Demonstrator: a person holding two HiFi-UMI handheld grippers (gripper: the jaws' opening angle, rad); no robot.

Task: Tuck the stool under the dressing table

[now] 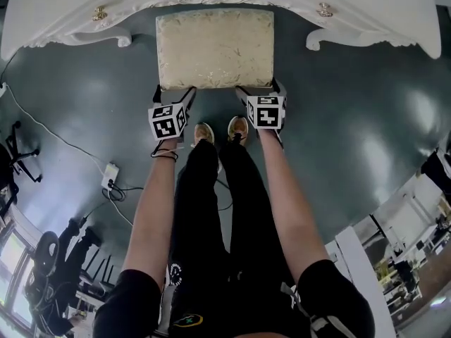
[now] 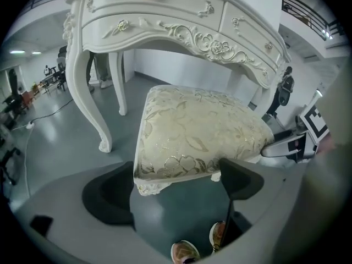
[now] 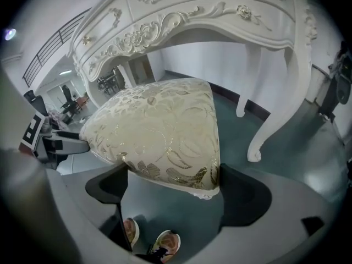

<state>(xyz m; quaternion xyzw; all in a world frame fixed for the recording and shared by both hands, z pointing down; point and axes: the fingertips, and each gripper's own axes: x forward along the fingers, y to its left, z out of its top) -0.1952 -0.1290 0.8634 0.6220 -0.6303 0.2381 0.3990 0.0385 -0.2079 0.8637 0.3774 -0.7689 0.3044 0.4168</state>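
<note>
Cream stool [image 1: 215, 48] | half under dressing table [image 1: 394, 9], long side facing you | your left gripper [image 1: 175, 94] and right gripper [image 1: 259, 94] equally near, jaws spread around its corners farthest from the table

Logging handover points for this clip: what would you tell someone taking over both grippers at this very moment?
Left gripper: jaws apart, straddling the near left corner of the cream, gold-patterned cushioned stool. I cannot tell whether they press on it.
Right gripper: jaws apart, straddling the near right corner in the same way.
Stool: upright on the grey-green floor, centred between the legs of the white carved dressing table. Its far edge is about at the table's front edge, and most of the seat is out in front.
Done: both grippers are at the stool.
Left: push it straight forward until the seat is under the table.
</note>
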